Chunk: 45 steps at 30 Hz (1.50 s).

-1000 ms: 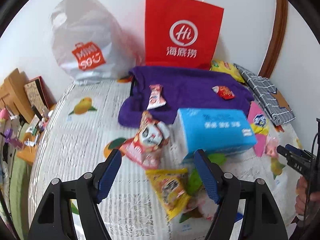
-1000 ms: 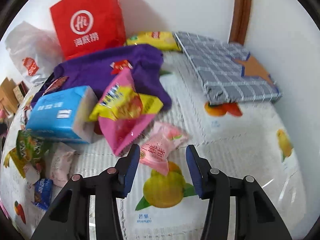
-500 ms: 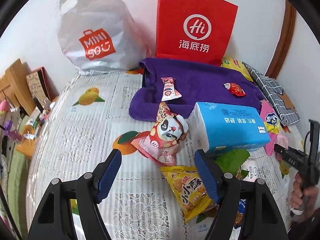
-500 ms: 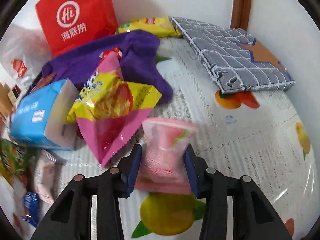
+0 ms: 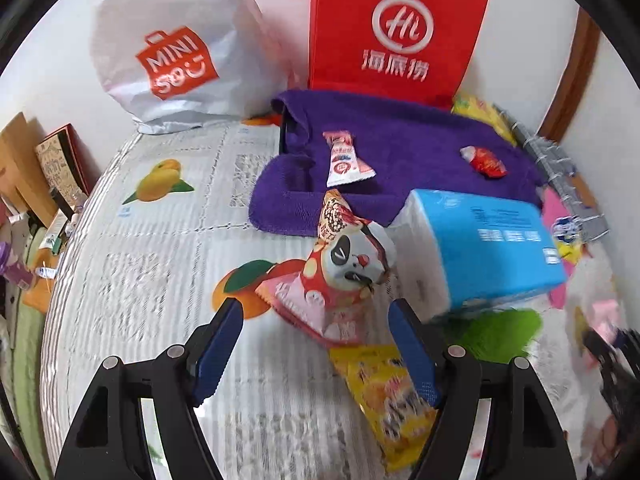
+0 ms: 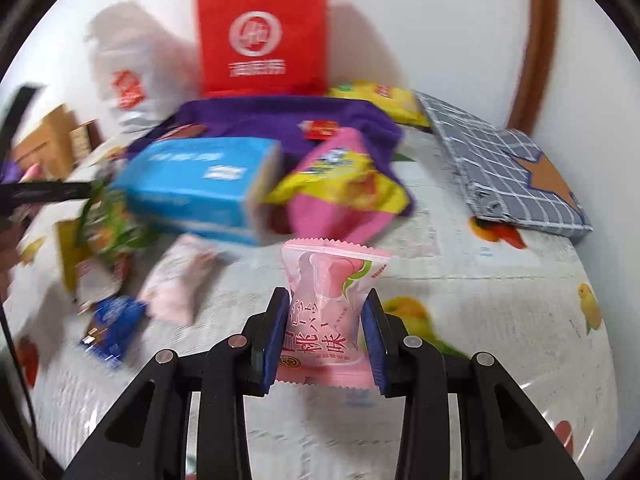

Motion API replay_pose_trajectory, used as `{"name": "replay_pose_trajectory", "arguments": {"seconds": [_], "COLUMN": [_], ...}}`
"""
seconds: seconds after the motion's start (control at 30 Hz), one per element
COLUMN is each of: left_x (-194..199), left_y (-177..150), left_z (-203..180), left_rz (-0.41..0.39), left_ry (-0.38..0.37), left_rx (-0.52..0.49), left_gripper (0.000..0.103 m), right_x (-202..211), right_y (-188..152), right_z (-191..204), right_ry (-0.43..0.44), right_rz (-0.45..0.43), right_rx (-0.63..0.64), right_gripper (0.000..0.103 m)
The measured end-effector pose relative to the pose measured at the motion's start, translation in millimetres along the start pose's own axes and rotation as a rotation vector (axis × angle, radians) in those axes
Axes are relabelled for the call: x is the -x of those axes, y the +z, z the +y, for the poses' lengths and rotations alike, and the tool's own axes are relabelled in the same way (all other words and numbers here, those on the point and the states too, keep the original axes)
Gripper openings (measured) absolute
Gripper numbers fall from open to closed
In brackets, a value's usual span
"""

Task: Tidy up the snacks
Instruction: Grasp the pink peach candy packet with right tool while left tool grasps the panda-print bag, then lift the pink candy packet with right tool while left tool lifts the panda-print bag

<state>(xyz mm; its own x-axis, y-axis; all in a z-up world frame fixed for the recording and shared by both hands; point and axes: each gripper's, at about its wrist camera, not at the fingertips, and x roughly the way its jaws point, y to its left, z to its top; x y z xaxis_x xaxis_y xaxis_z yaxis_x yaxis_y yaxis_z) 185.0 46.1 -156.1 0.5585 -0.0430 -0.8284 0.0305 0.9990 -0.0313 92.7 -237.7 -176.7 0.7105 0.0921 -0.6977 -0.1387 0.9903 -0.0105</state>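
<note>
My right gripper (image 6: 326, 332) is shut on a pink peach-flavour snack packet (image 6: 328, 304) and holds it upright above the table. My left gripper (image 5: 316, 344) is open and empty, just in front of a red-and-pink panda snack bag (image 5: 340, 276). A yellow snack bag (image 5: 384, 396) lies by its right finger. A purple towel (image 5: 400, 144) holds a pink-white candy bar (image 5: 346, 158) and a red candy (image 5: 486, 162). In the right wrist view a pink-yellow bag (image 6: 340, 188), a pale pink packet (image 6: 180, 280) and a blue packet (image 6: 112, 328) lie on the table.
A blue tissue pack (image 5: 492, 252) sits right of the panda bag. A red paper bag (image 5: 396, 32) and a silver Miniso bag (image 5: 176, 52) stand at the wall. A grey checked notebook (image 6: 508, 164) lies at the right. The white lace tablecloth (image 5: 152, 264) has fruit prints.
My right gripper has closed on the pink peach packet and lifted it off the table. My left gripper has moved forward toward the panda bag, still open.
</note>
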Motion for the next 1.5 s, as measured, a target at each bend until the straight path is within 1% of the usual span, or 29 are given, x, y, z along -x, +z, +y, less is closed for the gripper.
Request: {"name": "replay_pose_trajectory", "arguments": {"seconds": [0.07,0.13,0.23,0.3,0.37,0.4,0.47,0.5,0.67,0.73,0.83,0.9,1.0,1.07,1.23,1.33,1.4,1.5], "left_x": [-8.2,-17.4,-29.9,-35.8,-37.1,-36.0,-31.8,-26.1,-3.0,6.1,17.6,19.1,9.9,4.9,0.1,-4.9,-6.0,-7.3], "left_y": [4.3,7.8,11.0,11.6,10.9,9.3,7.1,3.5,-10.3,-16.5,-26.3,-33.1,-41.6,-45.9,-49.9,-52.5,-55.5,-60.8], "left_z": [-3.6,-9.2,-17.7,-20.8,-21.5,-22.2,-22.2,-20.9,-8.3,-1.1,11.1,17.8,20.4,20.3,17.3,18.5,19.5,16.8], "left_rz": [0.007,0.017,0.017,0.026,0.017,0.014,0.003,-0.008,-0.034,-0.039,-0.043,-0.022,0.023,0.029,-0.013,-0.032,-0.060,-0.094], "left_ry": [0.000,0.006,0.053,0.059,0.046,0.049,0.056,0.052,0.049,0.031,-0.017,-0.053,-0.079,-0.085,-0.081,-0.085,-0.090,-0.072], "left_rx": [-0.001,-0.023,-0.063,-0.080,-0.089,-0.099,-0.115,-0.121,-0.108,-0.087,-0.050,-0.027,-0.012,-0.002,0.043,0.069,0.090,0.092], "left_gripper": [0.074,0.074,0.074,0.072,0.055,0.045,0.043,0.039,0.038,0.039,0.039,0.039,0.039,0.040,0.044,0.044,0.044,0.045], "right_x": [0.8,-2.4,-9.8,-16.5,-21.2,-22.8,-26.1,-26.4,-29.6,-33.4,-38.5,-41.3,-43.0,-43.9,-45.4,-45.6,-46.1,-46.9], "right_y": [-3.3,-6.1,-9.7,-10.4,-9.9,-10.2,-9.9,-9.4,-4.8,-3.2,-0.6,0.6,2.3,2.4,2.3,2.3,2.6,2.9], "right_z": [10.8,19.0,26.8,30.1,32.1,32.8,34.6,34.9,32.0,30.8,29.1,29.0,27.5,28.1,27.2,26.0,25.9,28.4], "right_ry": [0.018,0.024,0.035,0.046,0.053,0.055,0.053,0.050,0.027,0.026,0.011,0.011,0.019,0.021,0.031,0.048,0.054,0.050], "right_rz": [-0.007,-0.008,0.004,0.018,0.028,0.032,0.038,0.037,0.032,0.039,0.040,0.048,0.049,0.053,0.059,0.058,0.058,0.060], "right_rx": [0.035,0.056,0.067,0.060,0.052,0.050,0.050,0.047,0.023,0.012,-0.007,-0.017,-0.037,-0.040,-0.045,-0.052,-0.053,-0.044], "right_gripper": [0.037,0.037,0.037,0.037,0.037,0.037,0.037,0.037,0.037,0.037,0.037,0.037,0.037,0.037,0.037,0.037,0.038,0.039]}}
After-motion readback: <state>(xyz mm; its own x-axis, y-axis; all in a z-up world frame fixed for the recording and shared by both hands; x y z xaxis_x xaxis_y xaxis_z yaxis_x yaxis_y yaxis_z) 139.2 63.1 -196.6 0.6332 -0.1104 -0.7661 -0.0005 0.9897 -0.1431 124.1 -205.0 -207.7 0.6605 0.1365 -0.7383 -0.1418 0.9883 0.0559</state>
